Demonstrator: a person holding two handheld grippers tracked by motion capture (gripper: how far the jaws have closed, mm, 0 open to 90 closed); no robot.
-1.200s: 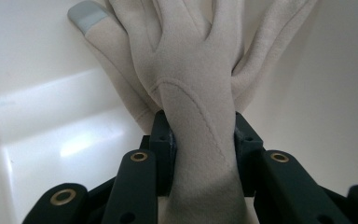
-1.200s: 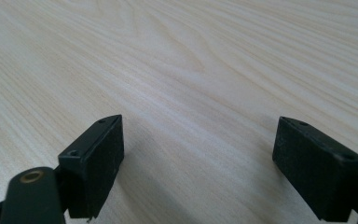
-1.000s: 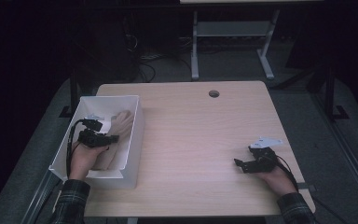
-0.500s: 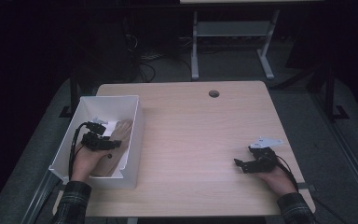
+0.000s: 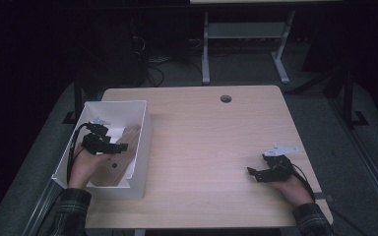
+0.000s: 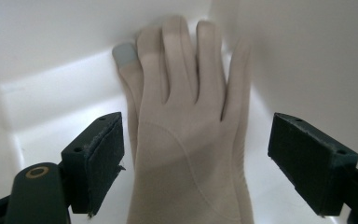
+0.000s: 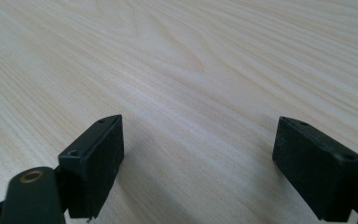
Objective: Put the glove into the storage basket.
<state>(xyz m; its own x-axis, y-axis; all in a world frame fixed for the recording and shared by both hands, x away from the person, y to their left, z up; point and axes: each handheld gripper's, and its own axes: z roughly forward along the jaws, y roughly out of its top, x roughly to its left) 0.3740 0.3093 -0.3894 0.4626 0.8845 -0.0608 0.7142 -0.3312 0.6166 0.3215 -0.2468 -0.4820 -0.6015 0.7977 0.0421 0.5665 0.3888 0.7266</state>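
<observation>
A beige glove (image 6: 186, 116) with a grey fingertip lies flat in the white box (image 5: 142, 142) at the table's left, fingers towards the far wall. My left gripper (image 6: 198, 135) hovers over it inside the box (image 6: 51, 93). Its jaws have just been opening and now stand wide, with the glove between them but clear of both pads. In the high view the left gripper (image 5: 118, 146) sits above the glove (image 5: 123, 160). My right gripper (image 5: 258, 164) rests low over the bare wood at the table's right, and its view shows the gripper (image 7: 198, 140) open with nothing between the jaws.
The light wooden table (image 5: 202, 137) has a round cable hole (image 5: 225, 99) near its far edge. Beyond it stand a metal table frame (image 5: 246, 44) and cables on the dark floor. The box walls close in around my left gripper.
The left gripper's jaws have opened and let go of the glove, which now lies flatter in the box. The left hand drew back slightly. The right gripper has not moved.
</observation>
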